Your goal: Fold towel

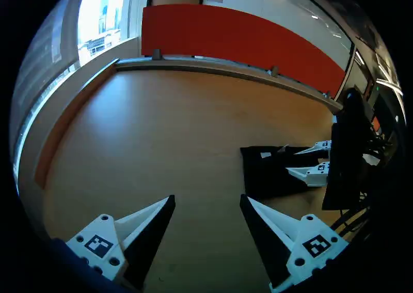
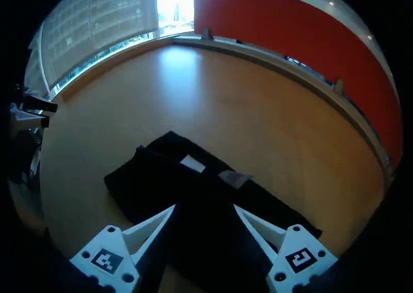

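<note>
A black towel [image 2: 170, 184] lies on the wooden table, folded into a rough rectangle with two small white tags on top. My right gripper [image 2: 204, 210] hovers open just over its near part, nothing between the fingers. In the left gripper view the same towel [image 1: 268, 171] sits to the right, with the right gripper's white fingers [image 1: 310, 174] over it. My left gripper [image 1: 206, 200] is open above bare wood, well left of the towel.
The wooden table [image 1: 155, 133] spreads wide, ending at a raised rail and a red partition [image 1: 242, 40] at the back. Windows run along the left. A dark device with cables [image 1: 351, 153] stands at the right edge in the left gripper view.
</note>
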Motion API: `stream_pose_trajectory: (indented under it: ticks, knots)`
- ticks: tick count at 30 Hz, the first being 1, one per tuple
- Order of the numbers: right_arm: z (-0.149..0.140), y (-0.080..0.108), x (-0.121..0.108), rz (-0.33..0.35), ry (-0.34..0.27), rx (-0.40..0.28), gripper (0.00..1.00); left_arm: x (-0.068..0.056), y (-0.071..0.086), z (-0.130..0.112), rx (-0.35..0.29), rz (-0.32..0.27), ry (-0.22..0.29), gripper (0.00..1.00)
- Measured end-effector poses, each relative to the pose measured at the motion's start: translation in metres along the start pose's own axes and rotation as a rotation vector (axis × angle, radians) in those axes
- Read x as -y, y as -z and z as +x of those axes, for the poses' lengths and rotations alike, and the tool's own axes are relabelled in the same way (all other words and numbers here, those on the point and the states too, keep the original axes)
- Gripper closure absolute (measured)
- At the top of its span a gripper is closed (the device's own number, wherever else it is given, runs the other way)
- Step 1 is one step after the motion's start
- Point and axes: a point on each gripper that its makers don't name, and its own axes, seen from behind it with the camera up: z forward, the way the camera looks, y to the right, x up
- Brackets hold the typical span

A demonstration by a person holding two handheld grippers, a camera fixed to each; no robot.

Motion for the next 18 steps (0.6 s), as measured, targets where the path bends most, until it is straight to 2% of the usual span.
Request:
stream_pose_trajectory:
  ticks: [18]
  knots:
    - [0.025,-0.013,-0.024,-0.027,0.009,-0.008,0.33,0.002,0.001,0.001,-0.001,0.004,0.001,0.07]
